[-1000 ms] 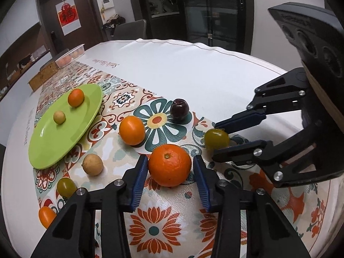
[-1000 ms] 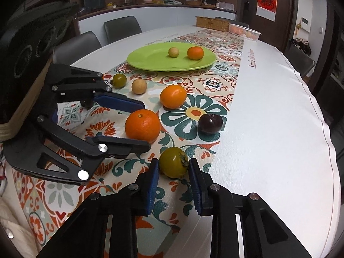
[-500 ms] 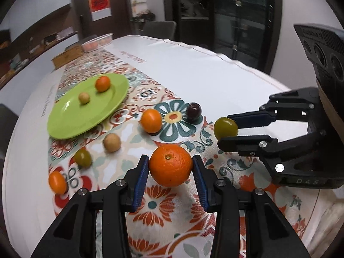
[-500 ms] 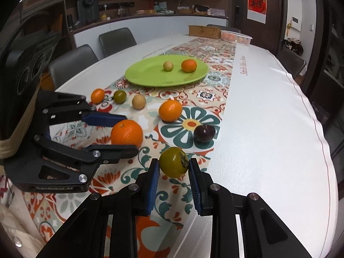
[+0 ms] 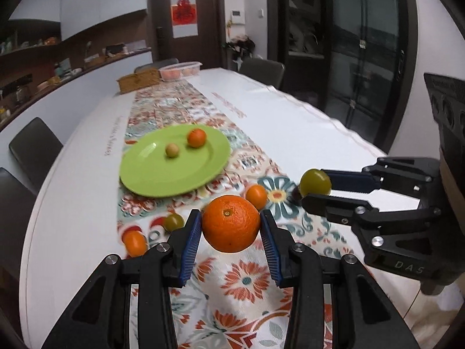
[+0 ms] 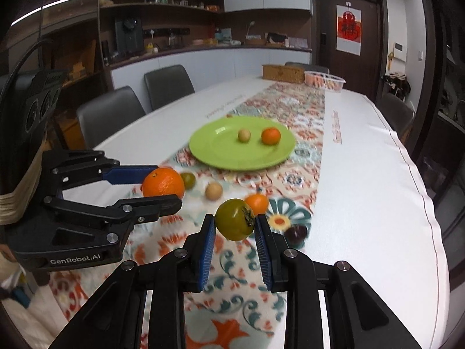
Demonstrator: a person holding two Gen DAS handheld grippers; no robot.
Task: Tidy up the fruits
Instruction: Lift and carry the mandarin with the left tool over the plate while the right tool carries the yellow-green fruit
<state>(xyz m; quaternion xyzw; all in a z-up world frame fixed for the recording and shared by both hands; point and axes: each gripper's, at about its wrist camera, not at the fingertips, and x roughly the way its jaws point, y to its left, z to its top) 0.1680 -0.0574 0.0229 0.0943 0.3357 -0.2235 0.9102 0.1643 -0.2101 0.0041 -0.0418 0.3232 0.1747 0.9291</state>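
Your left gripper (image 5: 231, 226) is clamped on the big orange (image 5: 230, 223); your right gripper (image 6: 234, 225) is pinched tight on the green fruit (image 6: 234, 223). Both are held above the patterned runner (image 5: 247, 279). Carry both to the green plate (image 5: 162, 180) at the far left, keep the grips firm, lower before releasing, and set them clear of the two small fruits already there.

The right gripper (image 6: 234, 223) clamps a green fruit (image 6: 234, 223) above the runner (image 6: 290, 122); the left gripper (image 6: 162, 186) grips an orange (image 6: 163, 182) near the plate (image 6: 215, 151).
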